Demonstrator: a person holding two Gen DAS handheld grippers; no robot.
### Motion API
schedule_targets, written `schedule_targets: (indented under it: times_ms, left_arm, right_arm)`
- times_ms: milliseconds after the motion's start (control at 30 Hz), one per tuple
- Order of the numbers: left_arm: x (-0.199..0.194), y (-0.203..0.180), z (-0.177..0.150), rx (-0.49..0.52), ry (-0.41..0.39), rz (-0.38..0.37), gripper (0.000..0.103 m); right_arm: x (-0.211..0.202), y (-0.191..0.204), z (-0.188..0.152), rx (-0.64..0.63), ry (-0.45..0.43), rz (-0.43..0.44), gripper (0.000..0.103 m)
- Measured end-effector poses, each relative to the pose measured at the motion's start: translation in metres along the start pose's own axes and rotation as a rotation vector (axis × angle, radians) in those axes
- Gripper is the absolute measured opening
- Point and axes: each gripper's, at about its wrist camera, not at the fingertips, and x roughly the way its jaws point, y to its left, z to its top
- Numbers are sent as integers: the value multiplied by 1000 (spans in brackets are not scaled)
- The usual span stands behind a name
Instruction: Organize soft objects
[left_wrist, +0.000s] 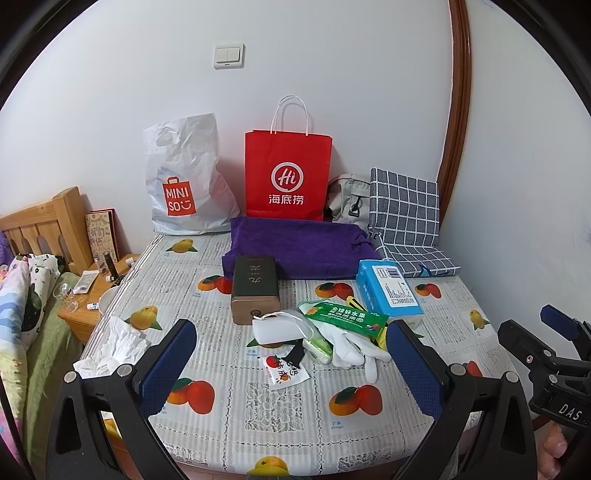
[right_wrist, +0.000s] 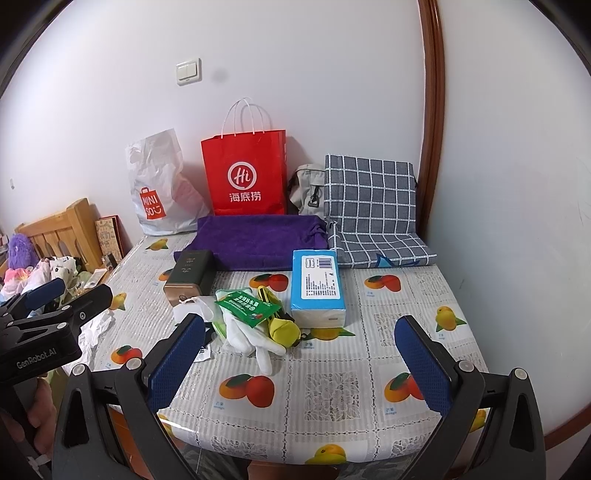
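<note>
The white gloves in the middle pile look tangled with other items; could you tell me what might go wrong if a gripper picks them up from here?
The white gloves lie under the green packet, beside a yellow item; lifting them could drag those off. The crumpled tissue at the table edge could be knocked off.
</note>
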Motion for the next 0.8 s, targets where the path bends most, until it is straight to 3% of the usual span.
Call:
schedule_targets:
  times_ms: [367, 667, 800]
  left_arm:
    - [9, 7, -1, -18, 15, 22, 103]
    - [61, 28, -13, -60, 101, 39, 103]
    - [87, 41, -23, -78, 142, 54, 102]
  right_arm:
    - [11, -4, -3, 20, -19, 12, 101]
    - [63, -15, -19, 76, 104, 66, 101]
    - [83, -13, -29, 55, 114, 60, 101]
